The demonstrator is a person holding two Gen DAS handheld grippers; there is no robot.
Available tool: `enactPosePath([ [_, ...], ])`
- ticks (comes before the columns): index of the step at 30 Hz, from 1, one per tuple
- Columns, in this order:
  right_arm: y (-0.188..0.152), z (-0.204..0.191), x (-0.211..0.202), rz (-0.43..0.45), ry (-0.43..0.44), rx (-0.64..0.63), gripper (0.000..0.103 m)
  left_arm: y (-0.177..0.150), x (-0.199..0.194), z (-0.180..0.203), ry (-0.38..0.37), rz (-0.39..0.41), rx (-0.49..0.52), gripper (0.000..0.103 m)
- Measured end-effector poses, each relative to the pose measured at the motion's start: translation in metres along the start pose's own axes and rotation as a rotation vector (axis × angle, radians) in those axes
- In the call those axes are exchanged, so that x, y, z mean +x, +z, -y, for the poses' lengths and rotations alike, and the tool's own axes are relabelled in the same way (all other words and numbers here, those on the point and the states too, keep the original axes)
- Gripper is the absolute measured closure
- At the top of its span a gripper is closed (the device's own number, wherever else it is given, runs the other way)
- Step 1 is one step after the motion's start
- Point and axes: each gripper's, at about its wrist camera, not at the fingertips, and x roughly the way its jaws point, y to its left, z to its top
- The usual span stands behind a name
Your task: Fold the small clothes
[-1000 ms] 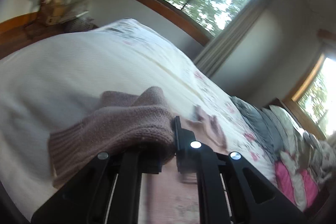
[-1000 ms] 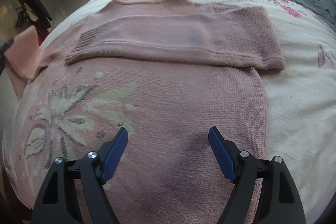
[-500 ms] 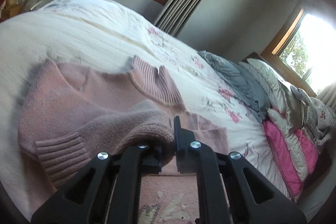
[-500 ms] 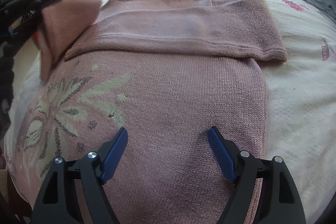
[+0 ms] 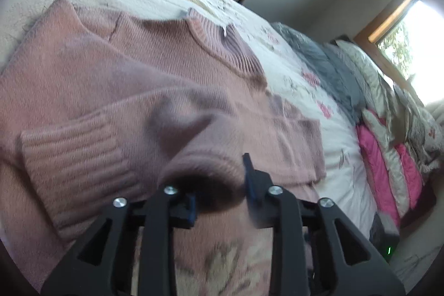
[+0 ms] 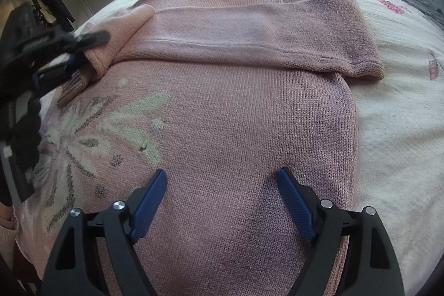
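Pink knit sweater [image 6: 238,113] lies flat, front up, on the bed [image 6: 396,107]; far sleeve [image 6: 263,38] already folded across the chest. Left claw [image 5: 219,185] is clamped on the near sleeve [image 5: 91,146], ribbed cuff hanging out to its left. A second ago that sleeve was held up off the bed to the side; now it has been carried in over the chest and sits low, cuff draped on the body just below the folded sleeve. Half a second back it was still clear of the sweater. Right claw [image 6: 222,201] hovers over the lower body with jaws wide apart, holding nothing, same pose as before. Judgement: second sleeve fold is nearly placed. Next is release and smooth, then the hem-up fold. Risk: the thick knit bunches at the grip, leaving the cuff skewed.
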Motion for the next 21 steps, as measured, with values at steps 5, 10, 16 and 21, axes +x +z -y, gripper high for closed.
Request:
enactPosePath([
  [5, 0.010, 0.005, -0.001, -0.010, 0.022, 0.039, 0.022, -0.030, -0.041, -0.010, -0.016, -0.059, 0.091, 0.065],
  [10, 0.043, -0.010, -0.017, 0.028, 0.097, 0.039, 0.022, -0.012, -0.094, -0.032, 0.096, 0.089, 0.120, 0.057],
  [16, 0.110, -0.046, -0.008, 0.024, 0.236, 0.037, 0.022, 0.027, -0.097, -0.063, 0.243, 0.165, 0.050, 0.057],
  [21, 0.147, -0.079, 0.030, -0.069, 0.303, 0.050, 0.022, 0.041, -0.073, -0.091, 0.286, 0.111, -0.036, 0.057],
])
